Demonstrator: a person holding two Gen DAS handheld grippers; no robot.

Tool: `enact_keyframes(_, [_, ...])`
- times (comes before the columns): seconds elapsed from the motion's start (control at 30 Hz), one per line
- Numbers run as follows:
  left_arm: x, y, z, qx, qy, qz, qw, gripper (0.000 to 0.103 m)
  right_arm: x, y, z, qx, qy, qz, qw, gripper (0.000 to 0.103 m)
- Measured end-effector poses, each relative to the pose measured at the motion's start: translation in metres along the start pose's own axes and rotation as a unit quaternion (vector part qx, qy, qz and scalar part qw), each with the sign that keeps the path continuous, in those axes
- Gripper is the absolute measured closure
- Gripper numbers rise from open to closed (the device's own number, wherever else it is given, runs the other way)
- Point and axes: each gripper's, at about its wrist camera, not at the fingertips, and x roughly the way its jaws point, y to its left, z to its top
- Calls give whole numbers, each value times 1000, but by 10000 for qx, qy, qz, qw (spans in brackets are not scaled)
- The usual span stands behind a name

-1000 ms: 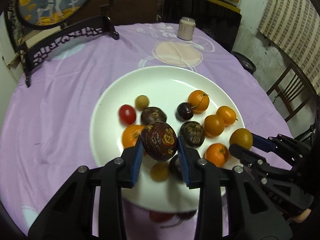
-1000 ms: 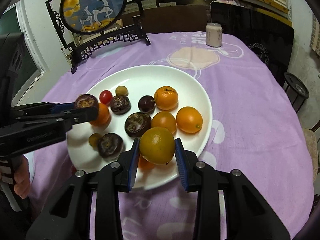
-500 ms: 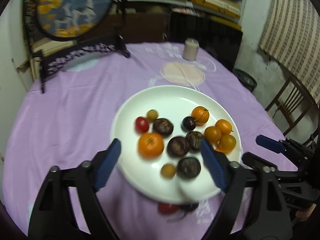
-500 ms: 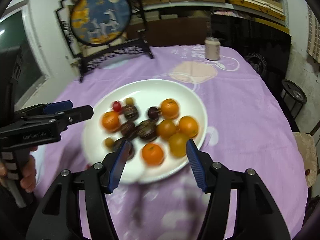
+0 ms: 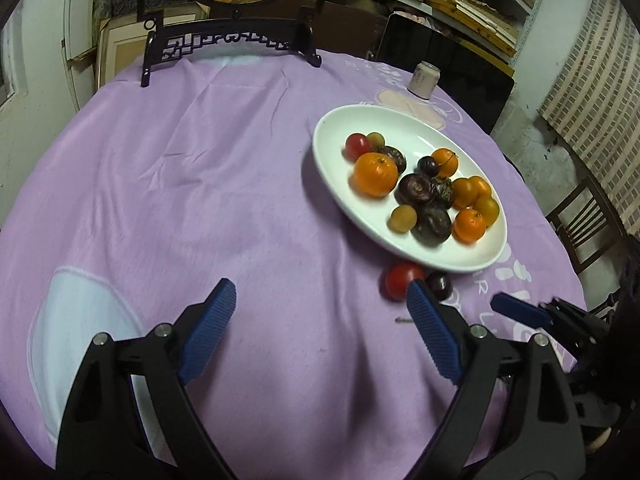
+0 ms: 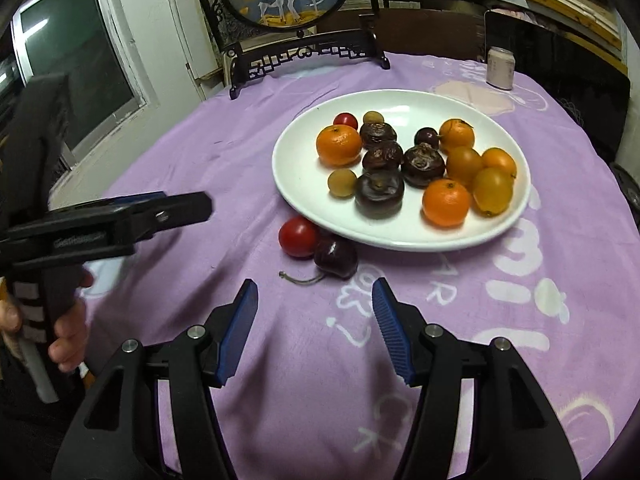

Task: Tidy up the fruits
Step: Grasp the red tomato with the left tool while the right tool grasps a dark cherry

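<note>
Right gripper [image 6: 314, 320] was hanging open and empty over the purple tablecloth [image 6: 200, 152], jaws freshly spread with nothing between them. Same deal with the left gripper [image 5: 320, 332], opened even wider, also holding nothing. Two stragglers sat off the white plate [image 6: 304, 184]: a red tomato [image 6: 298, 237] and a dark cherry [image 6: 335, 258], touching each other and tucked against the plate's near rim. The cherry was straight ahead of the right gripper, just past its fingertips, stem trailing back toward the left jaw. So I'd say the right hand was the nearer one; from the left they lay off to its right side. Both grippers were tilted down at the table, and the person's left hand [image 6: 68, 336] was wrapped round the handle.
</note>
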Motion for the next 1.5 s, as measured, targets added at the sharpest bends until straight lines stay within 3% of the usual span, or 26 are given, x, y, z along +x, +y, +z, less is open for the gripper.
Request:
enact_keyframes(0.33, [-8, 1, -4, 66, -75, -79, 9999, 14, 39, -5, 10, 54, 315, -155, 9994, 51])
enact_keyframes(0.47, [-10, 2, -4, 68, -78, -41, 9999, 14, 52, -5, 13, -24, 362, -151, 9992, 73])
enact_keyframes(0.77, [5, -15, -3, 242, 123, 16, 9996, 14, 6, -23, -10, 168, 175, -91, 9997, 73])
enact_keyframes(0.97, [38, -58, -4, 676, 420, -62, 9968, 14, -25, -59, -30, 615, 10, -229, 9978, 73])
enact_keyframes(1.13, [60, -79, -4, 951, 526, 124, 9940, 15, -36, -78, -37, 852, -96, -194, 9961, 73])
enact_keyframes(1.17, [64, -81, -3, 981, 544, 161, 9936, 18, -37, -79, -38, 868, -105, -184, 9960, 73])
enact_keyframes(1.23, [69, -83, -3, 1021, 608, 178, 9927, 35, -37, -83, -39, 900, -109, -140, 9958, 73])
enact_keyframes(1.27, [75, -83, -2, 1025, 705, 169, 9921, 55, -36, -83, -39, 912, -104, -126, 9957, 73])
enact_keyframes(1.33, [78, -84, -2, 1106, 639, 321, 9913, 69, -35, -84, -38, 931, -89, -73, 9956, 73])
enact_keyframes(1.37, [77, -85, -3, 1175, 634, 399, 9902, 71, -35, -83, -38, 933, -90, -57, 9956, 73])
enact_keyframes(1.5, [68, -84, -5, 1075, 614, 130, 9922, 72, -37, -80, -37, 886, -119, -52, 9960, 73])
